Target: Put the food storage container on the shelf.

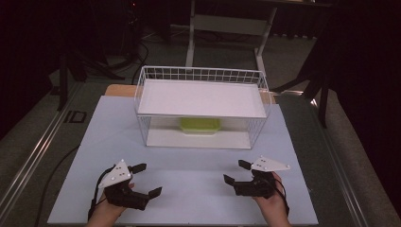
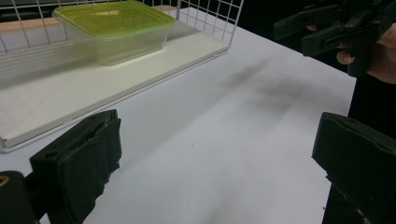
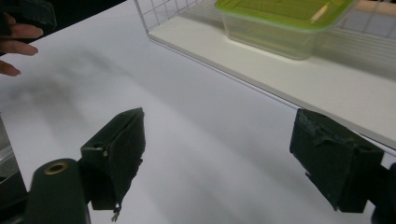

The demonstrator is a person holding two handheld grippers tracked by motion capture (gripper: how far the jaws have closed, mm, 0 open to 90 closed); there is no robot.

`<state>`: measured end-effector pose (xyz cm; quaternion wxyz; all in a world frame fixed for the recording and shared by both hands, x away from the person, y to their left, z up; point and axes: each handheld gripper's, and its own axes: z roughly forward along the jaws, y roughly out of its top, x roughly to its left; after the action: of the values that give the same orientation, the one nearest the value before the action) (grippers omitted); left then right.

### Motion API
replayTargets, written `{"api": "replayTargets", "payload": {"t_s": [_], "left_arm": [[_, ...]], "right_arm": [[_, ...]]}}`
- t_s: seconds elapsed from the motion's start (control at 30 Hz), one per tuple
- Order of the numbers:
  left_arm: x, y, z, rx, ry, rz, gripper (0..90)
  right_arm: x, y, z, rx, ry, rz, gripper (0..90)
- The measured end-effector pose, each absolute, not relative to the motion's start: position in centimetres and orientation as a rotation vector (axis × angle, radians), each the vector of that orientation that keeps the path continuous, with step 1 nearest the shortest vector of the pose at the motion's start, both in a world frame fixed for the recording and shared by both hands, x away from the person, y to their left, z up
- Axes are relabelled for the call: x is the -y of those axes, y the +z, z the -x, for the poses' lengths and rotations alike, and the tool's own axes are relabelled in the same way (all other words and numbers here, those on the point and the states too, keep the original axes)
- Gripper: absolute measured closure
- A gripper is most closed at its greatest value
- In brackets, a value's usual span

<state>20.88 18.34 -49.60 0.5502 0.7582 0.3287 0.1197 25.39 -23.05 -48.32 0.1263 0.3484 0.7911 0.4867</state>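
A clear plastic container with a green lid [image 1: 200, 125] [image 2: 114, 29] [image 3: 285, 21] sits on the lower board of a white wire rack [image 1: 201, 75], under its upper shelf. Both grippers rest low over the white table near its front edge, apart from the rack. My left gripper [image 1: 146, 179] [image 2: 217, 158] is open, jaws wide and empty, aimed toward the right. My right gripper [image 1: 236, 171] [image 3: 224, 158] is likewise open with nothing between its jaws, pointing left. In the left gripper view the right gripper [image 2: 322, 28] appears at the top right, held by a hand.
The rack's upper shelf [image 1: 201, 98] is a bare white board. The lower board [image 2: 56, 88] [image 3: 336, 79] juts toward the grippers. Table edges [image 1: 302, 179] fall off to dark floor. A metal stand [image 1: 227, 28] rises behind the table.
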Motion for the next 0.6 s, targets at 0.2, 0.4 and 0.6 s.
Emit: {"api": "replayTargets", "payload": {"t_s": [0.2,0.4,0.6], "left_arm": [[-18.8,-50.3,-20.6,-0.782,0.281,-1.802,2.2],[-18.8,-50.8,-20.6,-0.792,0.319,-1.826,2.2],[-18.9,-51.1,-20.6,-0.773,0.352,-1.834,2.2]], "right_arm": [[24.7,-48.4,-24.7,-2.29,1.424,-1.013,18.1],[25.8,-49.3,-24.8,-2.296,1.436,-1.007,18.1],[26.5,-50.1,-25.2,-2.291,1.451,-1.014,17.9]]}}
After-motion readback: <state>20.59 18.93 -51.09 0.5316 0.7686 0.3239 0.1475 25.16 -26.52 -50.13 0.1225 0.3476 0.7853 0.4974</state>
